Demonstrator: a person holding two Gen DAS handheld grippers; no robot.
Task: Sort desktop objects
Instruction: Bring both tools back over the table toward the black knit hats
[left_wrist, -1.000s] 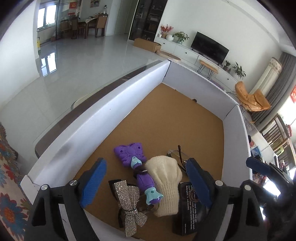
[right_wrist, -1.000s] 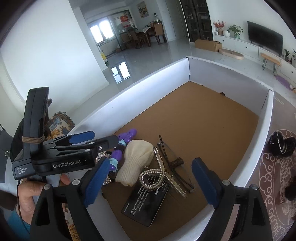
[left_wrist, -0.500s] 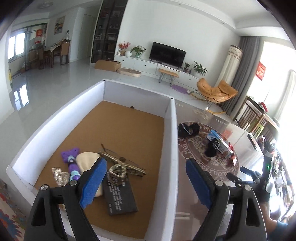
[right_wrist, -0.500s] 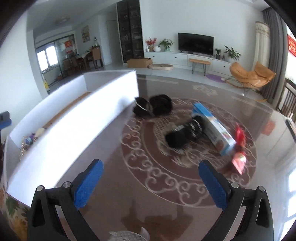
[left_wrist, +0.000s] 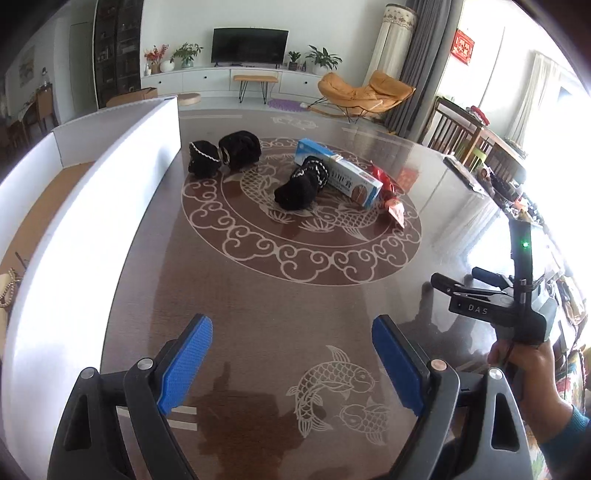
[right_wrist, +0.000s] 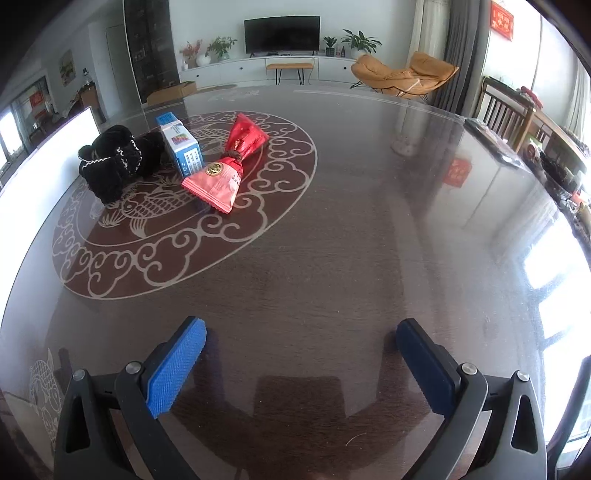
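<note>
My left gripper (left_wrist: 291, 350) hangs open over the dark patterned table (left_wrist: 280, 306), nothing between its blue pads. Beyond it lie two black knitted pieces (left_wrist: 223, 155) beside the white box wall (left_wrist: 92, 206), a third black knitted piece (left_wrist: 301, 184), a blue-white carton (left_wrist: 343, 173) and a red packet (left_wrist: 389, 194). A hand holds my right gripper (left_wrist: 456, 278) at the right. In the right wrist view that gripper (right_wrist: 301, 350) is wide open and empty above bare table (right_wrist: 369, 229). The black knit (right_wrist: 114, 162), carton (right_wrist: 181, 146) and red packet (right_wrist: 229, 166) lie far left of it.
The white-walled sorting box with a cork floor (left_wrist: 33, 206) runs along the left; a beaded item (left_wrist: 9, 291) shows at its edge. Its wall (right_wrist: 40, 162) also appears at the left of the right wrist view. A dark flat object (right_wrist: 491, 142) lies near the table's far right rim.
Both grippers have swung away from the sorting box and its sorted items, rightward over the open table. The right jaws have spread wider. Nothing is held.
</note>
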